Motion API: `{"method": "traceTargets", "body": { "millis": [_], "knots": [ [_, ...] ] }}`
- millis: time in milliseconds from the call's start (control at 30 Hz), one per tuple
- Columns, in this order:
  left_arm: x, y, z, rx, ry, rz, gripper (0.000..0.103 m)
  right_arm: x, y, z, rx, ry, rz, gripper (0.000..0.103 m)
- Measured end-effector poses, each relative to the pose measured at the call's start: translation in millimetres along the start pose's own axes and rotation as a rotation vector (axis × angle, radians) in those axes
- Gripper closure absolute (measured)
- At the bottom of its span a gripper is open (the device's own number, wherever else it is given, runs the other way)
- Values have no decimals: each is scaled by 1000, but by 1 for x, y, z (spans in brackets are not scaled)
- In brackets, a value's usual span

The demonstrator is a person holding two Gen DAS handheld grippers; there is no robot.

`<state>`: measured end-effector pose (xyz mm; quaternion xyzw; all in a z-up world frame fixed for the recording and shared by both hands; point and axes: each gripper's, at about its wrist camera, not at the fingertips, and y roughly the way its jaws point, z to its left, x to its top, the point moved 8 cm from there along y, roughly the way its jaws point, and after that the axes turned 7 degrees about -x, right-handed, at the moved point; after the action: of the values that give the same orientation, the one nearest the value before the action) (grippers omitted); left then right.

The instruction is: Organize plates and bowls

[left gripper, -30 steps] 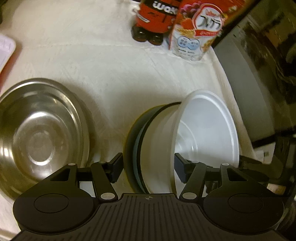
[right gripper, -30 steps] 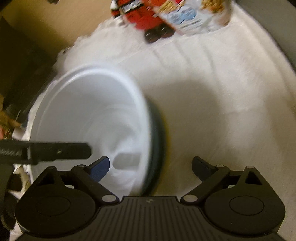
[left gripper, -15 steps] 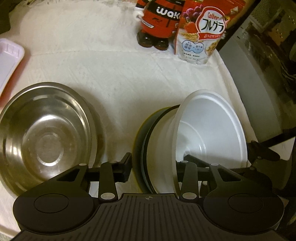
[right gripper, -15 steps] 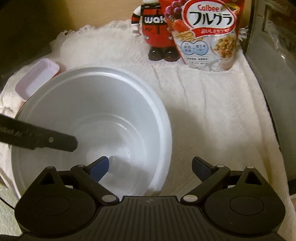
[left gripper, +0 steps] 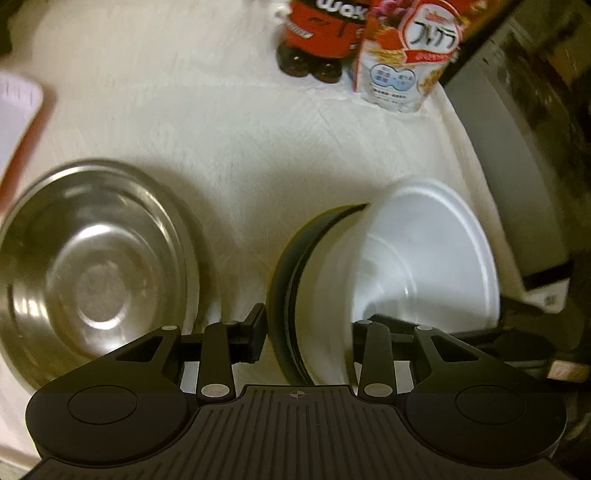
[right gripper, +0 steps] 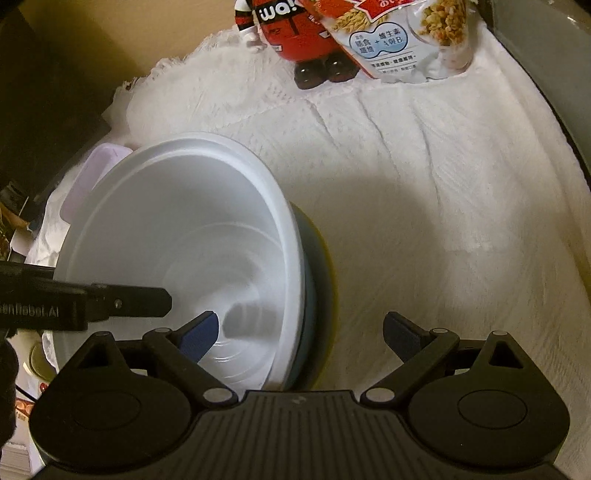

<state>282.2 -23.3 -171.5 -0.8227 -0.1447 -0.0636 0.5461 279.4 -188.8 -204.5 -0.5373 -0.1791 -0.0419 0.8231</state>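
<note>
A white bowl (left gripper: 424,258) is nested in a dark bowl with a yellowish outside (left gripper: 291,280); the stack is tilted on edge. My left gripper (left gripper: 306,332) is shut on the near rim of this stack, one finger outside, one inside the white bowl. A steel bowl (left gripper: 92,273) rests on the white cloth to the left. In the right wrist view the white bowl (right gripper: 177,240) and the dark bowl's rim (right gripper: 317,280) show. My right gripper (right gripper: 299,332) is open, straddling the stack's rim without gripping. The left gripper's finger (right gripper: 129,302) reaches into the bowl.
A red figurine (left gripper: 321,33) and a cereal bag (left gripper: 406,55) stand at the back of the white cloth (right gripper: 424,184). A pink tray (left gripper: 14,110) lies at the far left. A grey appliance (left gripper: 517,129) stands along the right edge.
The left gripper has closed on the stack's rim and tilted it; the left view shifted slightly. The right gripper's view swung and the stack turned more on edge; the right gripper stayed open.
</note>
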Motion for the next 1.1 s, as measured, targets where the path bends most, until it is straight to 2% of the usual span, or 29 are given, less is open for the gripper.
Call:
{"method": "traceTargets", "body": {
  "millis": [67, 167, 367, 467, 633, 767, 900, 1100],
  "knots": [
    [0, 0, 1, -13, -13, 12, 63, -1, 2, -3, 36, 37, 29, 6],
    [-1, 1, -1, 7, -2, 11, 63, -2, 5, -9, 86, 116, 64, 6],
    [1, 7, -2, 16, 0, 9, 63, 3, 5, -9, -2, 109, 37, 7],
    [-1, 11, -3, 3, 13, 19, 56, 4, 6, -12, 7, 140, 47, 7],
    [-4, 15, -7, 11, 13, 34, 52, 4, 7, -14, 17, 173, 67, 8],
    [-4, 15, -8, 9, 3, 37, 49, 0, 6, -9, 42, 180, 84, 17],
    [-4, 9, -9, -27, -25, 29, 50, -2, 4, 7, 80, 151, 94, 36],
    [-10, 4, -4, -25, -31, 32, 50, -1, 3, 15, 74, 141, 91, 33]
  ]
}}
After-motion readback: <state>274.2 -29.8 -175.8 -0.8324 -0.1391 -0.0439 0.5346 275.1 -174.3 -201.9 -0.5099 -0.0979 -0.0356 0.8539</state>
